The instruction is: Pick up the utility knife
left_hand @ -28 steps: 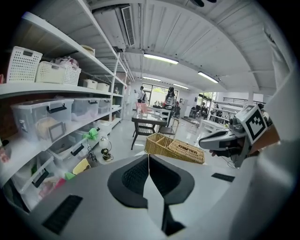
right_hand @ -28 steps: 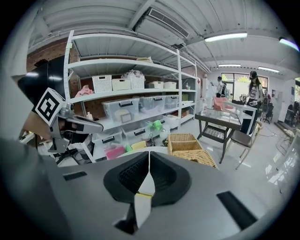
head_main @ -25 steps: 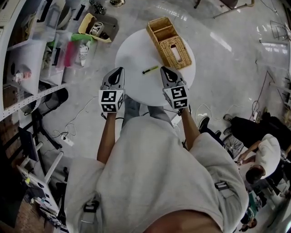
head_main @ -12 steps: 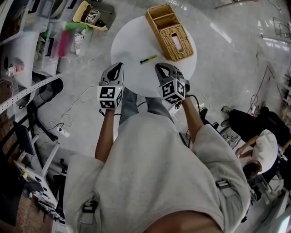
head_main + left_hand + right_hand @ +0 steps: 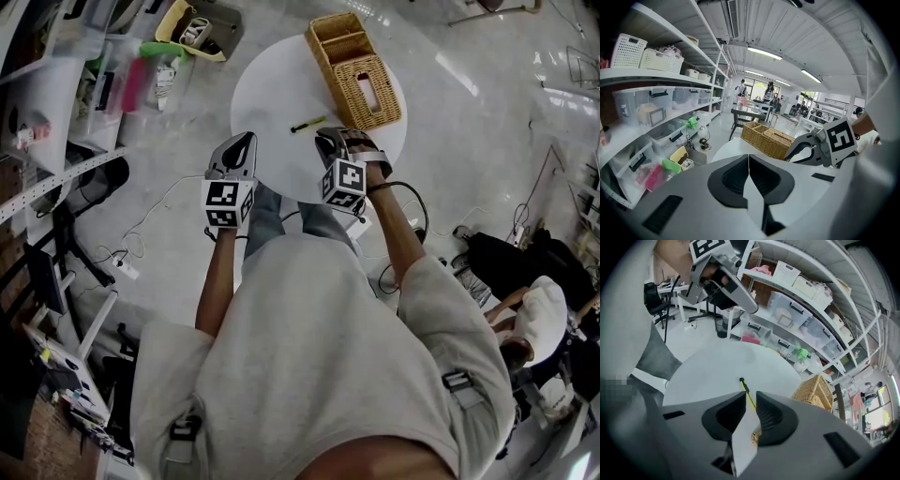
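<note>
On the round white table point(image 5: 272, 103), the utility knife point(image 5: 307, 124) lies flat near the middle, a slim yellow-green body with a dark end. It sits apart from the wicker basket point(image 5: 356, 67) at the table's far side. The right gripper point(image 5: 328, 136) points steeply down over the table's near edge, just short of the knife. In the right gripper view its jaws have just been opening and stand a narrow gap apart. The knife point(image 5: 745, 389) shows through that gap on the tabletop beyond the tips, not clamped. The left gripper point(image 5: 246, 141) hangs at the table's near left edge. In the left gripper view its jaws meet, with nothing between them.
</note>
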A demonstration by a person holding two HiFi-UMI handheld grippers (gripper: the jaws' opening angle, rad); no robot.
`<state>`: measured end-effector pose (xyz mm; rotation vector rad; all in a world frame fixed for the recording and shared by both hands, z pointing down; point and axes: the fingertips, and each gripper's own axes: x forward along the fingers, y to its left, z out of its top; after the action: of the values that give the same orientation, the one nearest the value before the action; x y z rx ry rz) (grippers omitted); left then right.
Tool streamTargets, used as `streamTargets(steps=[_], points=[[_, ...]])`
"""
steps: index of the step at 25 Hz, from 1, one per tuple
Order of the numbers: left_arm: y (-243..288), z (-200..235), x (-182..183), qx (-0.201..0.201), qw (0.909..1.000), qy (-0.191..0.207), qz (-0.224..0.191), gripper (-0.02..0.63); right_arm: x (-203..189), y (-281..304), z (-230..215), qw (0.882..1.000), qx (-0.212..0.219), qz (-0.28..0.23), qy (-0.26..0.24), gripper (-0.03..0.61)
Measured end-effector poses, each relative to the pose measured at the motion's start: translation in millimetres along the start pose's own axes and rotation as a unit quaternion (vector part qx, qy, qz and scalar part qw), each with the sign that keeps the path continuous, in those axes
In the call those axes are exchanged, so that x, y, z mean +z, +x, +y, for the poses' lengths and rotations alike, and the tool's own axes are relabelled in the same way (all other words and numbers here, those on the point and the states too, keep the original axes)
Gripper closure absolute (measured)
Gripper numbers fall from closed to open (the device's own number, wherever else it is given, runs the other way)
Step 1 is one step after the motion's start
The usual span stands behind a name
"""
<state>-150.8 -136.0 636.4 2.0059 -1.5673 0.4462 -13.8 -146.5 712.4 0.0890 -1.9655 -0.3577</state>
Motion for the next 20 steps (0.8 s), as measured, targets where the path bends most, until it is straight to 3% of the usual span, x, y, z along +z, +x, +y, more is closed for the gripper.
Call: streamTargets(steps=[3,11,20], points=[[0,1,-1,0.002,1.0000,-0.003,0.000,0.592,0,10,2,1.000,0.016,0.021,-0.017,0.405],[-3,2,-12,0.001,0.9999,-0.010,0.008,0.592,7,43,5,0.997,0.033,0.051,-0.056,0.402],[-5,7,-18,0.003,0.9998,-0.015,0.013,0.592,-2,79,13,0.991,0.072,0.089,-0.065,0.420]])
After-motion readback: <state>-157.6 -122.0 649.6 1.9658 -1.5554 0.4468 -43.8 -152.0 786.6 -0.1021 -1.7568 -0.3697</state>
